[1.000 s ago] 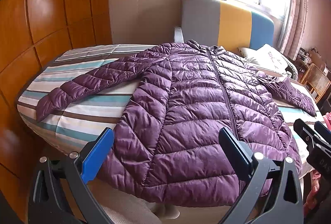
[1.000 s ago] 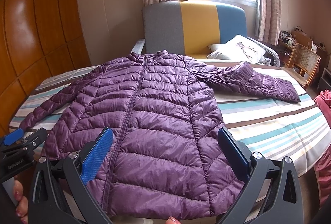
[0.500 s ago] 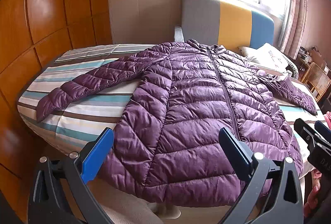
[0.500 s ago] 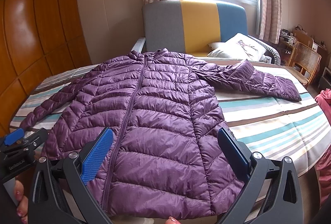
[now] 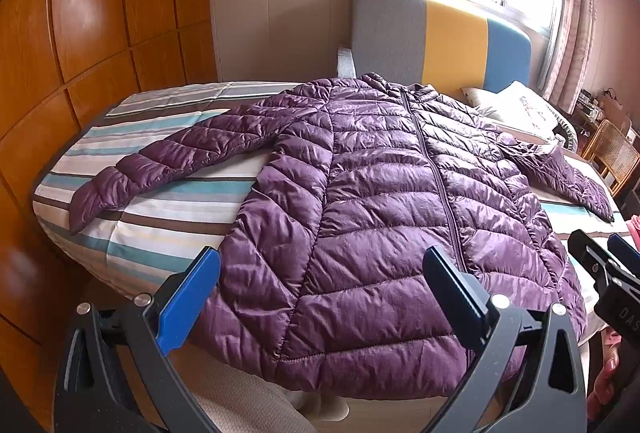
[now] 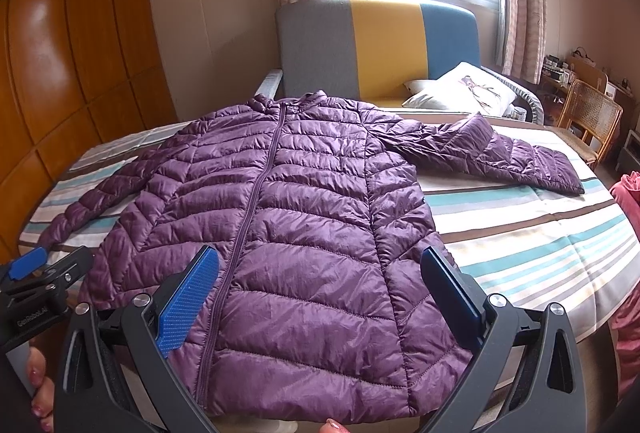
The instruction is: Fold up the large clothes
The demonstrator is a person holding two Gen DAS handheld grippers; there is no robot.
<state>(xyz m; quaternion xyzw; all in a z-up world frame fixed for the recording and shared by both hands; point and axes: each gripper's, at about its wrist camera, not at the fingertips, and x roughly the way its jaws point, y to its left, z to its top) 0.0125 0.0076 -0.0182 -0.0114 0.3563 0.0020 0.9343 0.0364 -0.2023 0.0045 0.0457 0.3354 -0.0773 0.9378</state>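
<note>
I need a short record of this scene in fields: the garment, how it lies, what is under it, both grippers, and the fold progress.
garment: purple padded jacket, zipped shut
position: flat, front up, both sleeves spread sideways, collar toward the headboard
surface: striped bedsheet; hem at the near bed edge
left gripper: open, above the hem, holding nothing
right gripper: open, above the hem, holding nothing
other: pillow, wicker chair
fold progress: not begun

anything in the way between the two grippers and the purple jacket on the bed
Nothing visible. The purple jacket lies spread flat on the striped bed, with the open left gripper and open right gripper facing its hem.
</note>
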